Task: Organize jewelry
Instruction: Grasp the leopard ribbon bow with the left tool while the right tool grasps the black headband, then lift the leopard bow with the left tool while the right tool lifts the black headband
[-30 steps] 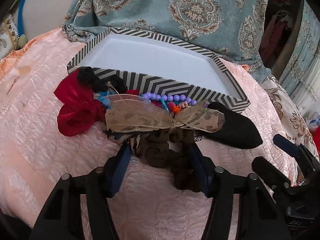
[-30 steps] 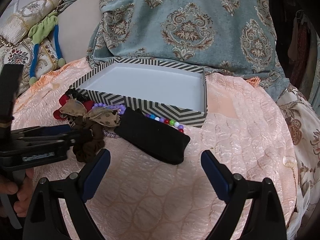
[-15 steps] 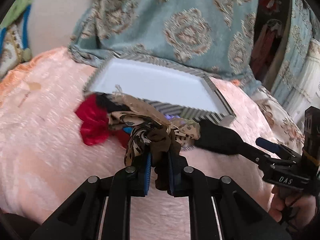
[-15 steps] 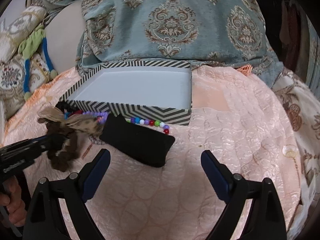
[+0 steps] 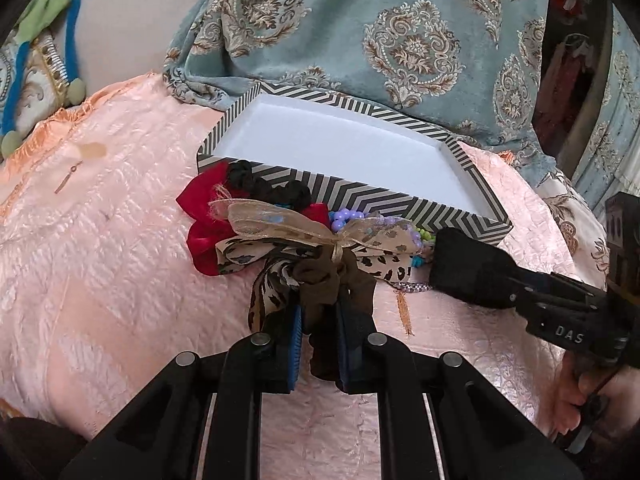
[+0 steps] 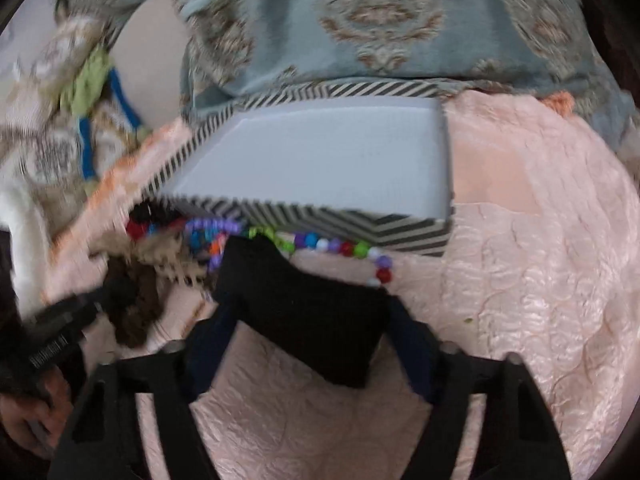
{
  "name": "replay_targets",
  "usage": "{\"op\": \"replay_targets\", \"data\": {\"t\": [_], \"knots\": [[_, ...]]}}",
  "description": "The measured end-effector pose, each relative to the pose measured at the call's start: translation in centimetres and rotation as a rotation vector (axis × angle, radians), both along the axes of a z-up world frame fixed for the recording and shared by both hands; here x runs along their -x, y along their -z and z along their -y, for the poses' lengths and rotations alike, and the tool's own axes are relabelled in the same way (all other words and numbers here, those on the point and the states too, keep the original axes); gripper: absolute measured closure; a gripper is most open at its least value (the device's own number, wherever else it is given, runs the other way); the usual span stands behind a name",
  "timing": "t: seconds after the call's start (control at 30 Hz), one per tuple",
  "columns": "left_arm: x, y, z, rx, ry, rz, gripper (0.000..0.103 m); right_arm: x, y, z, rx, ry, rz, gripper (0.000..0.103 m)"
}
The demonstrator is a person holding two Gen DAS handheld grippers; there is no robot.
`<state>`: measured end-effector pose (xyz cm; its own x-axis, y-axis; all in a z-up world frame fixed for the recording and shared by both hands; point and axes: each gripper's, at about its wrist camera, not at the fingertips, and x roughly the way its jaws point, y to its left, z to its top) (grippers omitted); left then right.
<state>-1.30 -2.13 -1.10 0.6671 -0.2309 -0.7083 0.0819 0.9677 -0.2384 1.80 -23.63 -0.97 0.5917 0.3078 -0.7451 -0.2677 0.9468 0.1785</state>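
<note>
My left gripper (image 5: 318,312) is shut on a brown scrunchie with a leopard-print bow (image 5: 320,248), lifted slightly in front of the chevron-striped box (image 5: 360,194). The box's white inside is bare. My right gripper (image 6: 308,320) has its fingers on either side of a black pouch (image 6: 304,304); the view is blurred, so firm contact is unclear. The pouch also shows in the left wrist view (image 5: 472,268). A coloured bead necklace (image 6: 340,246), a red scrunchie (image 5: 204,232) and a black scrunchie (image 5: 264,186) lie against the box's front wall.
Everything rests on a pink quilted cover (image 5: 100,260). A teal patterned cushion (image 5: 380,28) stands behind the box. A green and blue fabric item (image 5: 44,40) lies at the far left. The right gripper's body (image 5: 568,312) is at the right in the left wrist view.
My left gripper closed on the brown bow scrunchie and raised it. My right gripper moved forward and narrowed around the black pouch.
</note>
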Motion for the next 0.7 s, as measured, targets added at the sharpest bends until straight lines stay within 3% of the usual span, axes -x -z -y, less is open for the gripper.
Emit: {"op": "replay_targets", "data": {"t": [0.03, 0.1, 0.13, 0.5, 0.7], "knots": [[0.1, 0.0, 0.0, 0.000, 0.000, 0.003, 0.103, 0.3, -0.1, -0.1, 0.011, 0.006, 0.014, 0.065], [0.1, 0.0, 0.0, 0.001, 0.001, 0.005, 0.103, 1.1, -0.8, 0.6, -0.050, 0.018, 0.044, 0.082], [0.1, 0.0, 0.0, -0.001, 0.002, 0.003, 0.103, 1.3, -0.9, 0.8, -0.059, 0.025, 0.052, 0.084], [0.2, 0.7, 0.5, -0.021, 0.022, -0.003, 0.103, 4.5, -3.5, 4.5, -0.134, 0.218, 0.181, 0.086], [0.6, 0.6, 0.5, -0.003, 0.025, 0.022, 0.103, 4.7, -3.7, 4.1, -0.160, 0.185, 0.178, 0.086]]}}
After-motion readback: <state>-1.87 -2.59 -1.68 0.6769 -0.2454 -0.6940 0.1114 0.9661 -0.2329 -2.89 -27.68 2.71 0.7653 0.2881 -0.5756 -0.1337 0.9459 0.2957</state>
